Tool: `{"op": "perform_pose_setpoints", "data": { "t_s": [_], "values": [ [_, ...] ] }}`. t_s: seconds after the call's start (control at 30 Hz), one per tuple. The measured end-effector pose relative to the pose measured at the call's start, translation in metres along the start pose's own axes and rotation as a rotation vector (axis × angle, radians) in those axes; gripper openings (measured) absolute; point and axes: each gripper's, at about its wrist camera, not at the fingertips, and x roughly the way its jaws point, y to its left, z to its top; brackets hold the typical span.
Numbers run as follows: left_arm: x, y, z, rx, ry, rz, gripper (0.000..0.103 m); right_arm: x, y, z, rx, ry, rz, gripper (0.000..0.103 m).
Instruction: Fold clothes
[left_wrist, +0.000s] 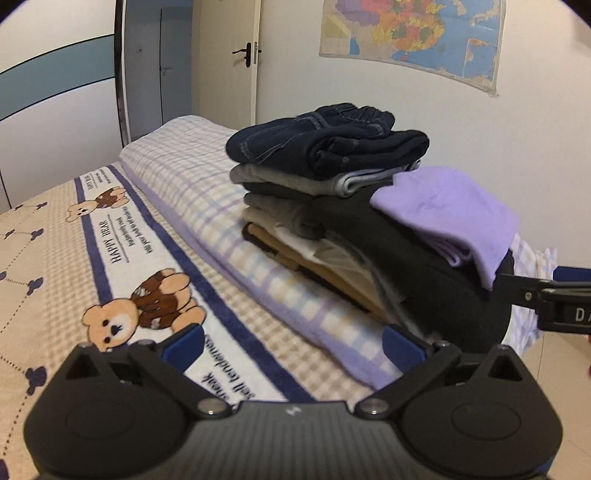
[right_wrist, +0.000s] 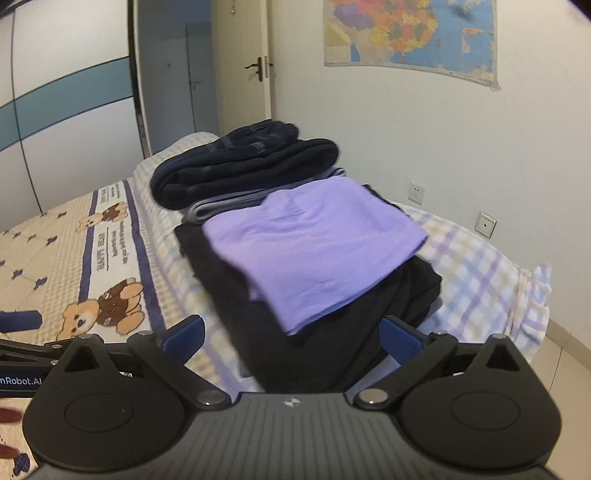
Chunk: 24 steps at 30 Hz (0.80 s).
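Resting on a folded checked blanket (left_wrist: 207, 192) along the wall side of the bed (left_wrist: 44, 243), a stack of folded clothes (left_wrist: 295, 206) is seen from both wrist cameras. Dark blue jeans (left_wrist: 325, 140) are laid on top of the stack, with grey, beige and white garments layered beneath. Beside the stack and leaning against it, a black garment (right_wrist: 332, 343) is spread, and a folded lilac garment (right_wrist: 314, 243) is placed on top of it. The left hand-held gripper (left_wrist: 293, 341) is held with its blue-tipped fingers spread wide, nothing between them, short of the blanket's edge. The right hand-held gripper (right_wrist: 293, 338) is likewise held fully spread and empty, its fingers apart just before the black garment; no cloth is pinched. A bear-print bed cover (left_wrist: 110, 258) is visible at left. A map (right_wrist: 410, 37) is hung on the wall, and a door (right_wrist: 243, 62) stands behind the bed.
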Motion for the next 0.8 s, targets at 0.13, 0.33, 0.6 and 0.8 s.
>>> {"op": "perform_pose_setpoints", "data": {
  "t_s": [0.13, 0.33, 0.6, 0.8],
  "values": [
    [-0.005, 0.009, -0.009, 0.011, 0.021, 0.005, 0.103, -0.006, 0.024, -0.010, -0.060, -0.024, -0.047, 0.103],
    [-0.013, 0.030, -0.027, -0.012, 0.034, 0.028, 0.103, -0.008, 0.052, -0.024, -0.066, -0.009, -0.019, 0.103],
    [-0.018, 0.088, -0.056, -0.093, 0.042, 0.143, 0.103, 0.008, 0.114, -0.044, -0.106, 0.006, 0.051, 0.103],
    [-0.023, 0.156, -0.084, -0.207, 0.064, 0.262, 0.103, 0.025, 0.181, -0.059, -0.154, 0.018, 0.153, 0.103]
  ]
}}
